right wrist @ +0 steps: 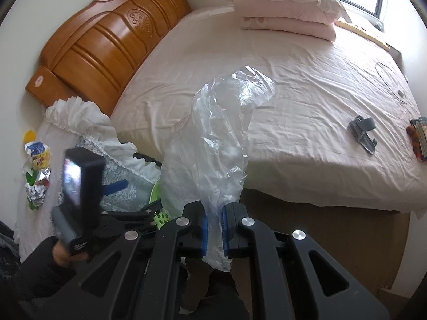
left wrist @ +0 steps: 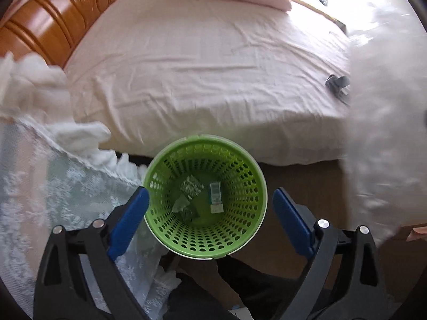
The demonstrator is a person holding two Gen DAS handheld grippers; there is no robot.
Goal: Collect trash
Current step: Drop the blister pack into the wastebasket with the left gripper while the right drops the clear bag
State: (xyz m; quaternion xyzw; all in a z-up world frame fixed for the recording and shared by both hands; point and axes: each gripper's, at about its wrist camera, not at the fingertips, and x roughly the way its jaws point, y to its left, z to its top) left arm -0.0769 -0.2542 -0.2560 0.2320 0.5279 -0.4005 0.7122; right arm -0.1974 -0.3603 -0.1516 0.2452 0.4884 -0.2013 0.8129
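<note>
A green perforated basket (left wrist: 205,200) stands on the floor against the bed. Inside it lie a small box (left wrist: 215,196) and crumpled foil wrappers (left wrist: 189,188). My left gripper (left wrist: 210,194) hangs open straight above the basket, its blue pads (left wrist: 130,218) spread past the rim, nothing between them. My right gripper (right wrist: 213,213) is shut on a clear plastic bag (right wrist: 213,133) that stands up in front of the bed. The same bag (left wrist: 387,133) shows as a white blur on the right of the left wrist view. Several crumpled wrappers (right wrist: 36,170) lie on the cloth-covered nightstand (right wrist: 40,213).
A bed (right wrist: 293,80) with a pink sheet, an orange wooden headboard (right wrist: 106,40) and stacked pillows (right wrist: 288,13) fills the background. A grey folded item (right wrist: 364,130) and books (right wrist: 421,138) lie on the bed's right side. A white lace cloth (left wrist: 53,186) hangs left of the basket.
</note>
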